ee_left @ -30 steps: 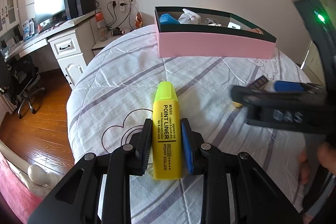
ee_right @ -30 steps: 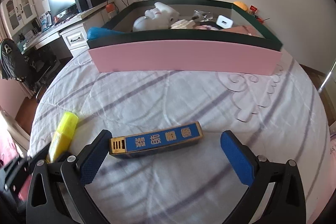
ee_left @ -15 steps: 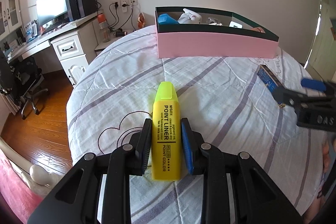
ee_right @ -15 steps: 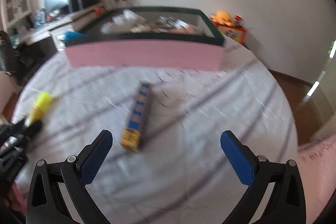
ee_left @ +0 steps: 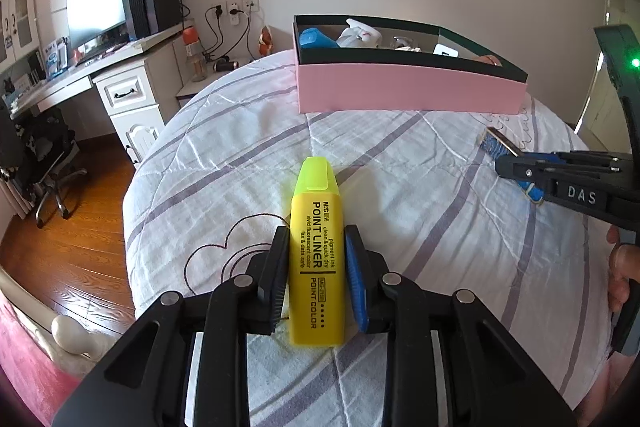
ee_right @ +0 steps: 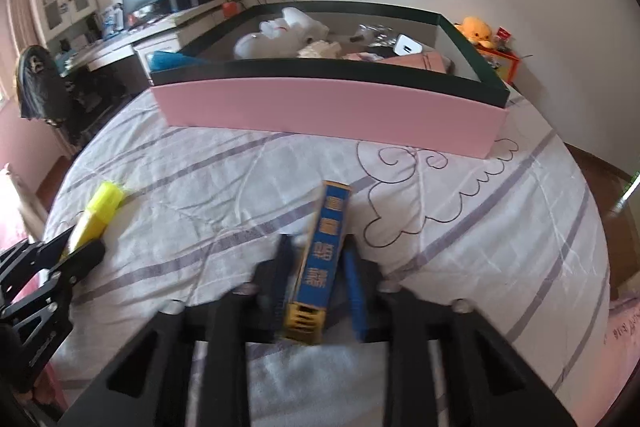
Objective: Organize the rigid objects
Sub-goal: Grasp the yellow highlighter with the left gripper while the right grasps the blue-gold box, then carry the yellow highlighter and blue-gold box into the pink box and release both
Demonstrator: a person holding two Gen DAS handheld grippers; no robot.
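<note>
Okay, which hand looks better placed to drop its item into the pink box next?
Probably right: its gripper has just closed on the blue box, facing the pink box closer than the left gripper.

Hidden, cropped and blurred parts

The right gripper is motion-blurred, its jaws having just closed around the blue box, whose lower end smears. In the left wrist view that box is mostly behind the gripper's arm. The pink bin's contents beyond its near wall are partly hidden, too small to identify
</note>
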